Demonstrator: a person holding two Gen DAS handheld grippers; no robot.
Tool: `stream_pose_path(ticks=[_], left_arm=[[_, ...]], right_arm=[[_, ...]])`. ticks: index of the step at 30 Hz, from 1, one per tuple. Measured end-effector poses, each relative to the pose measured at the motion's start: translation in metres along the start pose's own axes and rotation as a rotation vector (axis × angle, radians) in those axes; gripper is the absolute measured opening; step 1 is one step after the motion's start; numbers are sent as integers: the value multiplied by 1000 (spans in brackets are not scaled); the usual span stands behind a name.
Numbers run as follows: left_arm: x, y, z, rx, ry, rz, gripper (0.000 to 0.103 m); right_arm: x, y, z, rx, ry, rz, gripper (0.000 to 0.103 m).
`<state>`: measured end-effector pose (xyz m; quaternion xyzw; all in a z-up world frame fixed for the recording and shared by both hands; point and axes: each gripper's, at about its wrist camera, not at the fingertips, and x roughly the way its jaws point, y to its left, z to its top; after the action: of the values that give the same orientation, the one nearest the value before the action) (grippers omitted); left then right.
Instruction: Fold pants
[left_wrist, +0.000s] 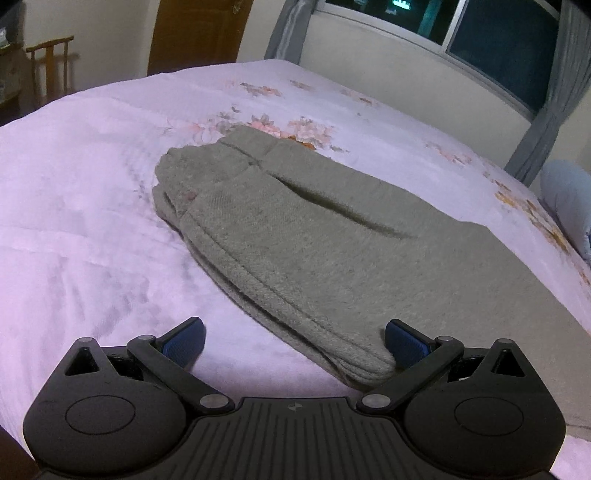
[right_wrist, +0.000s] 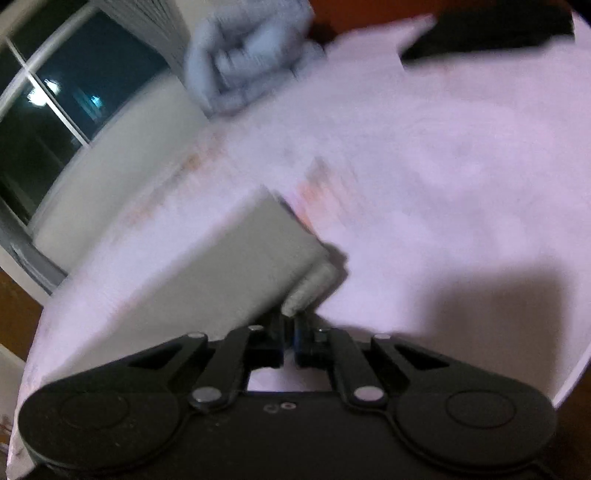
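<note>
Grey knit pants (left_wrist: 295, 236) lie folded between the spread left tool (left_wrist: 295, 345); the right tool (right_wrist: 290, 328) pinches their edge.

Both cams ride on the claws and look forward and down at the bed (left_wrist: 74, 206). The left wrist cam sits low over the bed, close to the folded pants (left_wrist: 295, 236), facing the window (left_wrist: 498, 40) on the far wall. The right wrist cam is tilted and blurry, right up against the pants (right_wrist: 229, 266), with the window (right_wrist: 55, 110) off to its upper left. Shared between them: bed, pants, window, and the light blue bundle (right_wrist: 243, 55) lying on the bed.
</note>
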<state>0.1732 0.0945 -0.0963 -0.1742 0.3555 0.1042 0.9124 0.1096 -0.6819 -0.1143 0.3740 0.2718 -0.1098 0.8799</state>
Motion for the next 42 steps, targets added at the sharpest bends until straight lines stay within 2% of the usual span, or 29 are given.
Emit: stream_pose_path(ticks=[3,5,6,9,11,15,17,19,24,28,32,33,34,36,38,42], left_arm=[[-8,4,6,15,-4,5,103],[-18,5,6,24,-26,7,103],[-21,6,6,32,-36,4,103],[-27,8,0,23,-51,5,103],[-27,11,-2,-11,-52,8,103],[-29,16,-2,-69,-57,-22,103],[-29,19,-1,-95,-51,-53,103],[-31,21,0,-98,-39,-73,102],[-37,24,-3,-66,-46,-61,101],[-33,30,-6,-75,-40,-65,101],[-27,27,-8,-74,-25,-101,101],[-26,25,-8,-67,-21,-108,100],[-25,23,-7,-59,-19,-116,97],[-21,20,-5,-48,-8,-127,71],[-19,18,-3,-53,4,-160,60],[-19,14,-1,-37,4,-177,57]], right_arm=[[-13,-2,0,94,-26,16,3],[-36,0,-2,127,-100,-2,9],[-47,2,-4,140,-111,23,9],[-48,20,-14,185,-29,165,12],[-38,40,-27,226,57,258,16],[-12,71,-62,345,195,328,20],[-1,88,-80,360,244,348,20],[7,104,-88,346,274,354,20],[16,127,-107,351,341,321,21],[16,130,-109,374,344,312,21],[25,128,-110,428,347,293,21],[26,127,-111,435,349,288,19],[28,127,-116,443,348,280,19],[29,130,-119,431,339,269,19],[29,136,-122,404,336,261,18],[32,136,-128,444,346,290,18]])
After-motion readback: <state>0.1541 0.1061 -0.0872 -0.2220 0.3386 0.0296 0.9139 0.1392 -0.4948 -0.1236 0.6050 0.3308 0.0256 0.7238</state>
